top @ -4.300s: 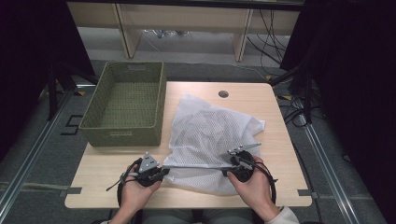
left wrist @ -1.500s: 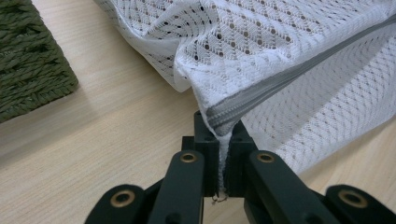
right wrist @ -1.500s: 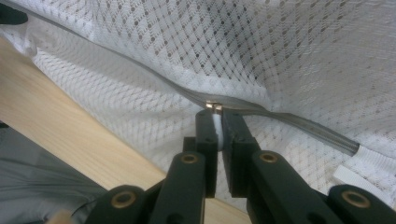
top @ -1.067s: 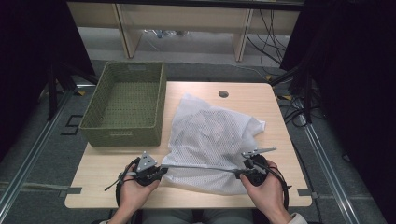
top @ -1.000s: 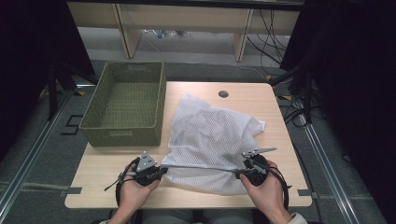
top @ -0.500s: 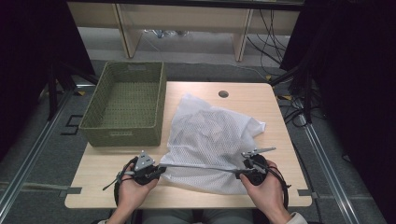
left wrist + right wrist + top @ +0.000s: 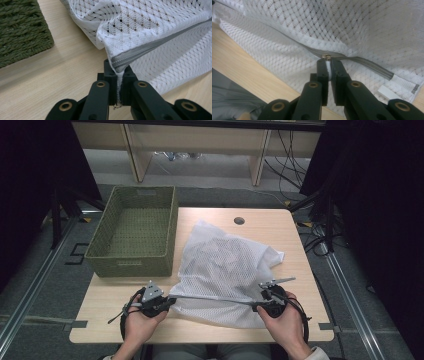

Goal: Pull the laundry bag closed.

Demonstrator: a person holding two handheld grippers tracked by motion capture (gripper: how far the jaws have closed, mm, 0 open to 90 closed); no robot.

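In the high view, we see the white mesh laundry bag (image 7: 225, 270) spread across the middle of the pale wooden bench (image 7: 295, 235), its grey zipper (image 7: 215, 298) stretched taut along the lower edge of the frame between our left gripper (image 7: 167, 302) and right gripper (image 7: 256, 305); the olive woven basket (image 7: 135, 232) sits at the upper left. In the left gripper view, our fingers (image 7: 110, 75) are clamped on the zipper's end at centre frame, the mesh rising to the upper right. In the right gripper view, our fingers (image 7: 336, 72) pinch the small metal zipper pull (image 7: 326, 57) at centre frame. We judge the zip runs best if we keep the left end anchored, the tape tight, and draw the pull straight along it.
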